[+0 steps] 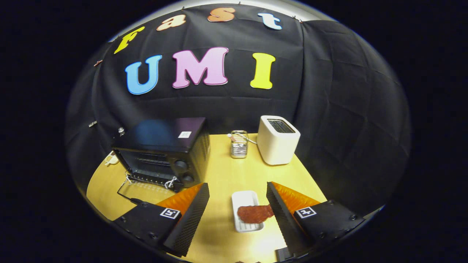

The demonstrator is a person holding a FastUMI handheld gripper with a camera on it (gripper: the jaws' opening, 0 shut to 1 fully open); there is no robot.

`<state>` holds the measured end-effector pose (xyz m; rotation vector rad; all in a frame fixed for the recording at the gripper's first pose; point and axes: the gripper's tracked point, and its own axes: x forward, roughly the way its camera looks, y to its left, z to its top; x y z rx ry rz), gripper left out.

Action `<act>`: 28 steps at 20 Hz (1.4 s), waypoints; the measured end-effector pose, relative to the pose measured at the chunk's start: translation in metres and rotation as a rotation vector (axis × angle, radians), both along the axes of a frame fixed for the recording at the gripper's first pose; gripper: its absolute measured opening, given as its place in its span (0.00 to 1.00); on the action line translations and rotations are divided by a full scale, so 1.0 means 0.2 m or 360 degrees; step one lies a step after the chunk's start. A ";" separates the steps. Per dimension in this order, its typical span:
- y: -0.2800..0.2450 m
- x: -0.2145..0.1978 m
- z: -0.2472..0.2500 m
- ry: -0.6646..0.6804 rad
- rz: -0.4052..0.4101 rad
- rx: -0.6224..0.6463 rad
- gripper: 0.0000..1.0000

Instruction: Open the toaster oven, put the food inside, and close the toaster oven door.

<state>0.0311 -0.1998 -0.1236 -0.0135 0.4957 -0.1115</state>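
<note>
Two fingers of tool (237, 204) standing wide, holding nothing. Food (255, 213) lying on tray (244, 199) between them, nearer right finger. Oven (161, 153) sitting shut, ahead-left on surface (226, 171).

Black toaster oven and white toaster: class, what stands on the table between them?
In the gripper view, a small metal rack stands between the black toaster oven and the white toaster.
</note>
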 end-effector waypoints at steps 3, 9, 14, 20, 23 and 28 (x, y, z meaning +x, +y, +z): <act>-0.18 0.04 -0.09 0.0063 -0.0041 0.0063 0.98; -0.33 0.01 -0.49 0.0387 0.0005 0.0318 0.98; -0.34 0.01 -0.69 0.0541 0.0038 0.0549 0.89; -0.31 0.01 -0.74 0.0619 -0.0039 0.0830 0.43; -0.30 0.00 -0.75 0.0673 -0.0028 0.0898 0.35; -0.25 0.03 -0.72 0.0710 -0.0061 0.1055 0.19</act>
